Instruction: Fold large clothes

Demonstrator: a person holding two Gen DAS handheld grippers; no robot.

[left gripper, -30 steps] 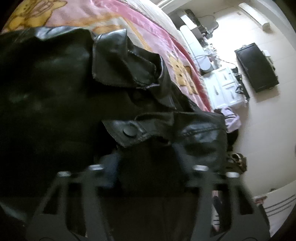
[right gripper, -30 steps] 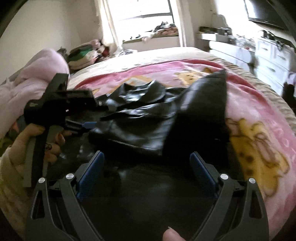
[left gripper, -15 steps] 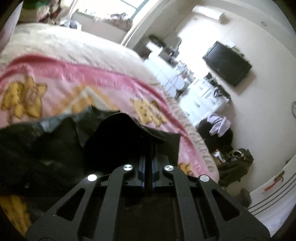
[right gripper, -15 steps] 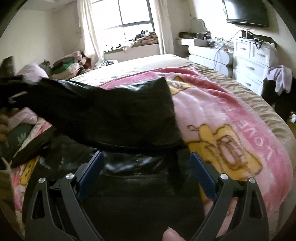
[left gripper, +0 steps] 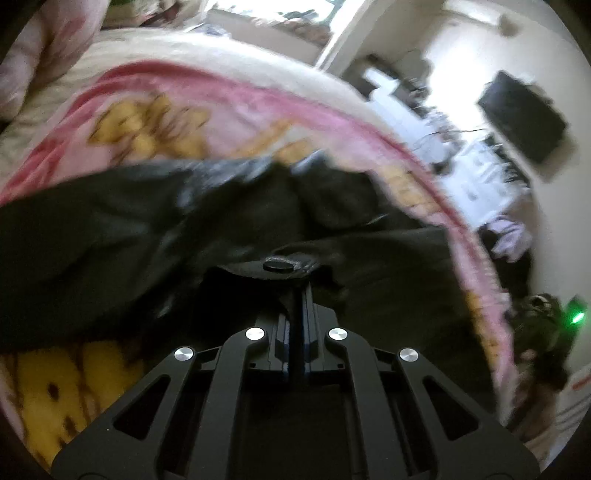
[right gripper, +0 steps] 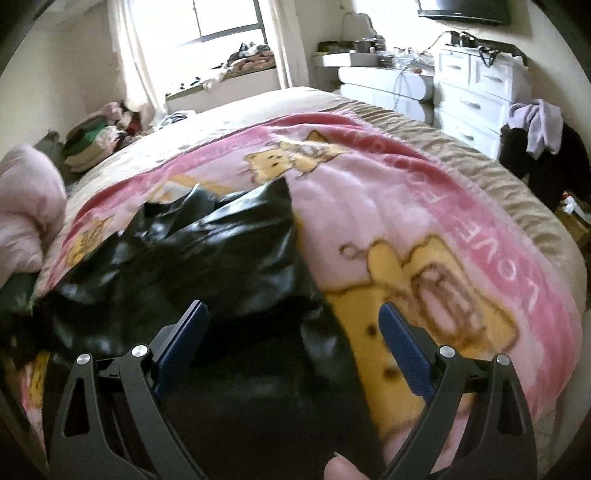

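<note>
A black leather jacket (right gripper: 221, 251) lies crumpled on a pink cartoon blanket (right gripper: 406, 221) on the bed. It also shows in the left wrist view (left gripper: 110, 236). My left gripper (left gripper: 297, 291) is shut on a jacket tab with a round black snap button (left gripper: 277, 265). My right gripper (right gripper: 293, 325) is open and empty, its blue pads (right gripper: 406, 354) hovering over the jacket's near edge.
White drawers (right gripper: 476, 96) and a dark chair draped with clothes (right gripper: 535, 147) stand right of the bed. A wall television (left gripper: 524, 118) hangs above them. Folded clothes (right gripper: 96, 144) and a pink duvet (right gripper: 26, 206) lie at the left. A window (right gripper: 225, 18) is behind.
My left gripper closed on the snap tab and has carried it across the jacket. The raised dark panel in the right view has dropped flat. The right gripper stayed open.
</note>
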